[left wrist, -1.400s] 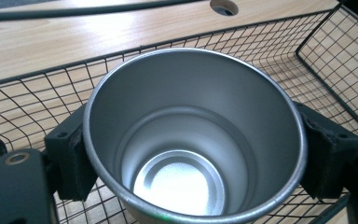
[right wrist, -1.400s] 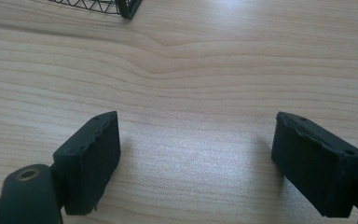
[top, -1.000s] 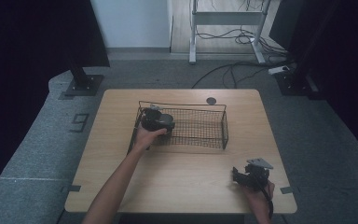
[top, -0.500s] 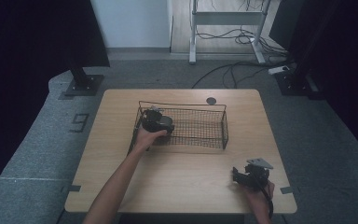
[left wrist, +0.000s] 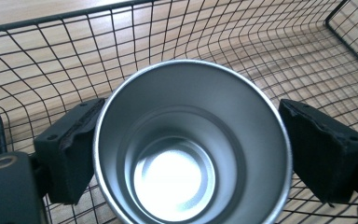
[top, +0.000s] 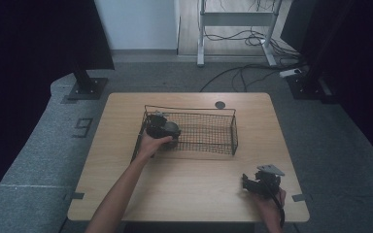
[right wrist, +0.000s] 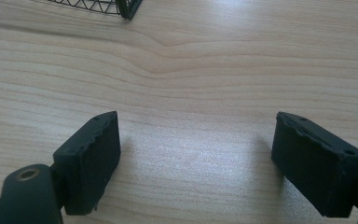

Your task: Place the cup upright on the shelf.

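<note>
My left gripper (top: 161, 127) sits inside the wire basket (top: 209, 145), at the basket's left end, near the middle of the worktop (top: 126, 116). In the left gripper view a steel cup (left wrist: 191, 144) stands between its fingers (left wrist: 70, 154), mouth toward the camera, with basket mesh under and all around it. The fingers have just been spreading: the left pad still looks to be against the cup's rim, while a thin gap shows between the rim and the right pad, so I read the cup as let go and standing on the basket floor at that left end.

What hems me in there is the basket itself: its near wall and left wall rise close around the gripper and the person's hand (top: 151, 144), which reaches over the near rim.

My right gripper (top: 261, 183) rests low at the worktop's near right corner, well apart from the basket. In the right gripper view its fingers (right wrist: 88, 158) are spread wide over bare wood with nothing between them, and one basket corner (right wrist: 126, 9) shows far ahead at the top.

A small dark round disc (top: 219, 105) lies beyond the basket, near the worktop's far edge.
</note>
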A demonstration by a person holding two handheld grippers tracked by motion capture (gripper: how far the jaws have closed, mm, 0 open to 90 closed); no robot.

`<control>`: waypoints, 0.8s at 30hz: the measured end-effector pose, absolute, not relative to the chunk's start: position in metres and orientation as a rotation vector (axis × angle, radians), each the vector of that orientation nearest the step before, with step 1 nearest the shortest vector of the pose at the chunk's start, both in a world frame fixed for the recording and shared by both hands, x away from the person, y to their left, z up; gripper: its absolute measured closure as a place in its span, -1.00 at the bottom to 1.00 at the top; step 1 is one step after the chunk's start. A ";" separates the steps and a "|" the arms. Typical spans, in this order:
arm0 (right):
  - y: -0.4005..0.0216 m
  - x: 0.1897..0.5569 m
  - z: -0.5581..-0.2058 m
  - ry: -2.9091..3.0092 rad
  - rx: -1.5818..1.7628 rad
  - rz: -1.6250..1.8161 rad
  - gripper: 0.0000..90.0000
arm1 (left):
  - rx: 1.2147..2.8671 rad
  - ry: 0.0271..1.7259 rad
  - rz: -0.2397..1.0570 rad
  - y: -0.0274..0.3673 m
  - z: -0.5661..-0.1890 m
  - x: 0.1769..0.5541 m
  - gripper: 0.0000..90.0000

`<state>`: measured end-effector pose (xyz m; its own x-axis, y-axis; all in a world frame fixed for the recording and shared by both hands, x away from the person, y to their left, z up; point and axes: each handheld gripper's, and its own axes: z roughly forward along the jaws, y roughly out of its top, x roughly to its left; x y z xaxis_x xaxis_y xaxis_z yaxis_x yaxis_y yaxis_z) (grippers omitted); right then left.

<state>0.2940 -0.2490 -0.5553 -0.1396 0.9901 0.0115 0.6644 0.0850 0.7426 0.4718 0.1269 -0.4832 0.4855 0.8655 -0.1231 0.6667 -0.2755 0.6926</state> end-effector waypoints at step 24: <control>-0.249 0.294 -0.555 1.862 1.626 0.839 -0.66 | 1.939 1.088 0.425 0.142 -0.441 0.420 -0.75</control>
<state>0.2940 -0.2490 -0.5553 -0.1396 0.9901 0.0119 0.6645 0.0848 0.7424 0.4203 0.1417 -0.4414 0.5635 0.8192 -0.1064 0.5307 -0.2603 0.8066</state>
